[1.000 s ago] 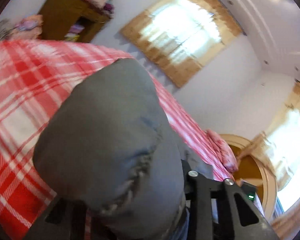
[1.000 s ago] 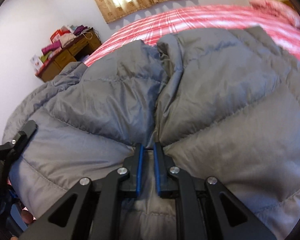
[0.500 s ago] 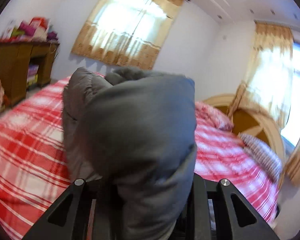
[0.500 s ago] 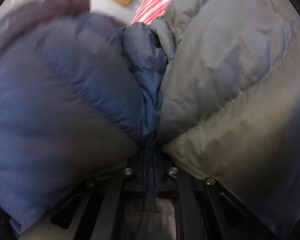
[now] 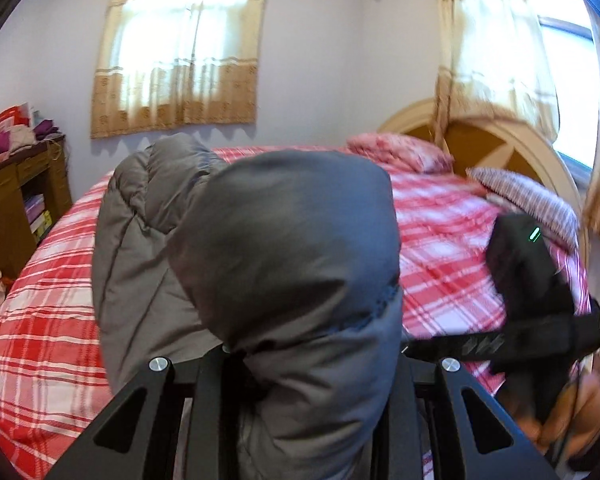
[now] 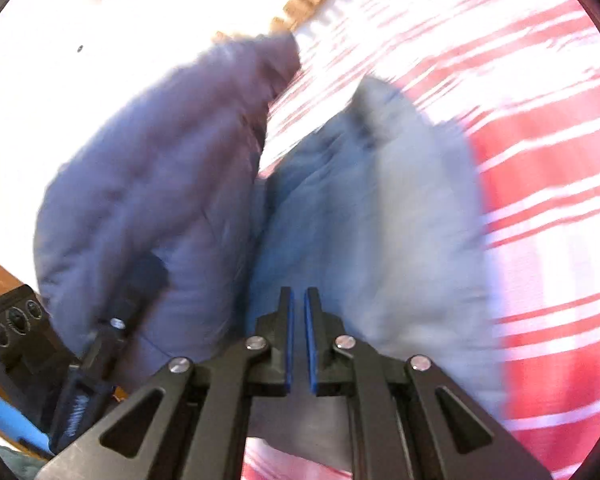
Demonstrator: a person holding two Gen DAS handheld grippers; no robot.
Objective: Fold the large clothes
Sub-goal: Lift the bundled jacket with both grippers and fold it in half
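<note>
A large grey padded jacket (image 5: 292,248) is lifted above the red plaid bed (image 5: 452,240). My left gripper (image 5: 300,364) is shut on a thick bunch of the jacket, which bulges over the jaws and hides the fingertips. In the right wrist view the jacket (image 6: 360,220) hangs in two blurred lobes in front of my right gripper (image 6: 299,304). Its blue pads stand a narrow gap apart and nothing shows between the tips. The right gripper's body also shows at the right of the left wrist view (image 5: 532,280).
A wooden shelf (image 5: 16,196) with piled clothes stands left of the bed. Pillows (image 5: 400,152) and a curved headboard (image 5: 512,148) lie at the far right. Curtained windows (image 5: 180,56) are behind. A dark appliance (image 6: 12,320) sits low left in the right wrist view.
Both grippers have swung the jacket up off the bed. The left view has levelled out to face the room. The jacket no longer fills the right view and the bed shows beside it.
</note>
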